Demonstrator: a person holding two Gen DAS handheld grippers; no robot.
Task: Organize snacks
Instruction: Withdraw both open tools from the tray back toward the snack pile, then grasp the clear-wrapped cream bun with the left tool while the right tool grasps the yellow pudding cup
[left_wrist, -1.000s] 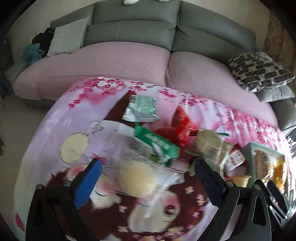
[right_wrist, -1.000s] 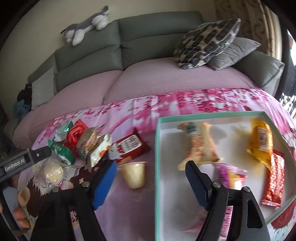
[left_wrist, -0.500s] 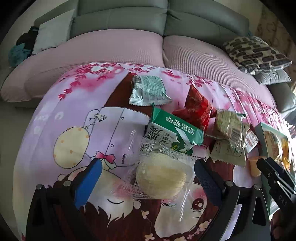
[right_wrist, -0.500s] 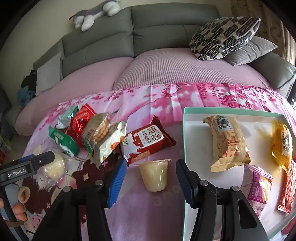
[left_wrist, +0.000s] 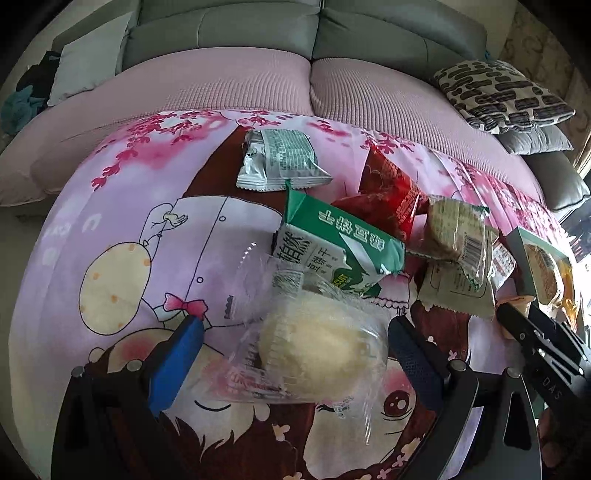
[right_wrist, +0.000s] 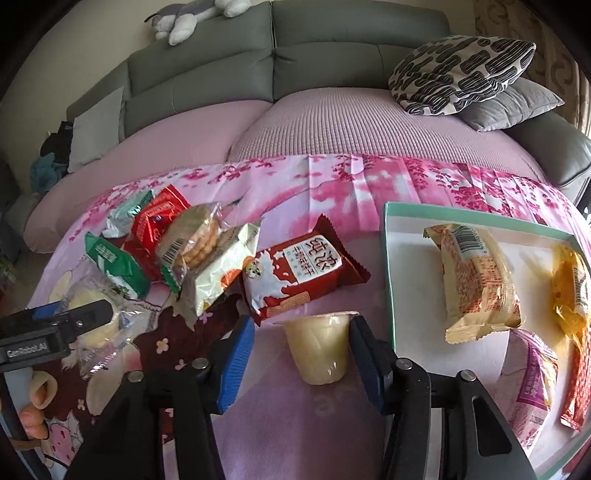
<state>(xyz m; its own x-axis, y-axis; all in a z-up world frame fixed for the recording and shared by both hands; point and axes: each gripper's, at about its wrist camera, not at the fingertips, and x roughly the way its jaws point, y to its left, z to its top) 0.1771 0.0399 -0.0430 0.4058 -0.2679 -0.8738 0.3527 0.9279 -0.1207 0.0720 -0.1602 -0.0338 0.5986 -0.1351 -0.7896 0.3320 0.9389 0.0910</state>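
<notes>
While I watched, my right gripper (right_wrist: 301, 354) had just been closing, its jaws narrow around the jelly cup (right_wrist: 320, 345) at lower centre, one pad apparently touching. My left gripper (left_wrist: 291, 354) stood wide around the clear-wrapped cake (left_wrist: 325, 354). Both sat on the pink printed cloth (right_wrist: 332, 184); loose packets crowded mid-frame, the snack box (right_wrist: 388, 258) right, the sofa (right_wrist: 332, 125) beyond.

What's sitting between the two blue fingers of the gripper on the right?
A small pudding cup stands between the right gripper fingers, whose jaws have just been closing. The right wrist view shows it; a gap remains on the left side.
</notes>
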